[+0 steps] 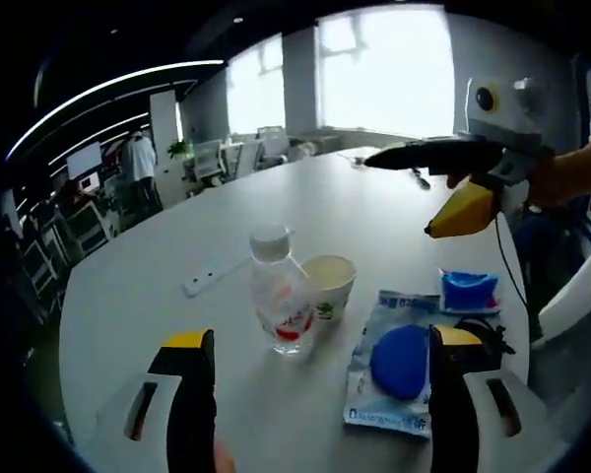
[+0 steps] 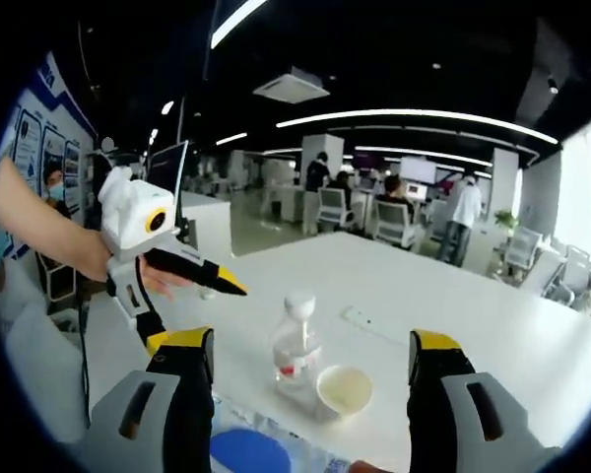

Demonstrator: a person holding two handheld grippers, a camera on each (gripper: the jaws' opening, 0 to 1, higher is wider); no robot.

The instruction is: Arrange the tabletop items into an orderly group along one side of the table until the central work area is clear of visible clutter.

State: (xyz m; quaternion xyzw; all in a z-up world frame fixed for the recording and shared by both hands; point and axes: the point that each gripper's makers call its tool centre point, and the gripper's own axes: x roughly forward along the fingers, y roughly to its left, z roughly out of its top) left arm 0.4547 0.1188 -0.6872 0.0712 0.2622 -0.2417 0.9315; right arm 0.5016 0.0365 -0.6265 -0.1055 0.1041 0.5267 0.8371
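Note:
A clear water bottle (image 1: 280,296) with a white cap stands mid-table, touching a paper cup (image 1: 330,281) on its right. A plastic packet with a blue disc (image 1: 396,363) lies flat by my right jaw, and a small blue packet (image 1: 468,291) lies beyond it. My left gripper (image 1: 322,394) is open just short of the bottle, nothing between its jaws. My right gripper (image 1: 374,160) hovers above the far right of the table in a person's hand. In the right gripper view, the right gripper (image 2: 310,394) is open, framing the bottle (image 2: 295,350) and cup (image 2: 343,389). The left gripper (image 2: 238,289) enters from the left.
A white strip (image 1: 217,276) lies left of the bottle on the round white table (image 1: 128,296). A black cable (image 1: 504,266) hangs from the right gripper. Small dark items (image 1: 419,177) lie at the far edge. Office chairs (image 2: 394,222) and people stand beyond the table.

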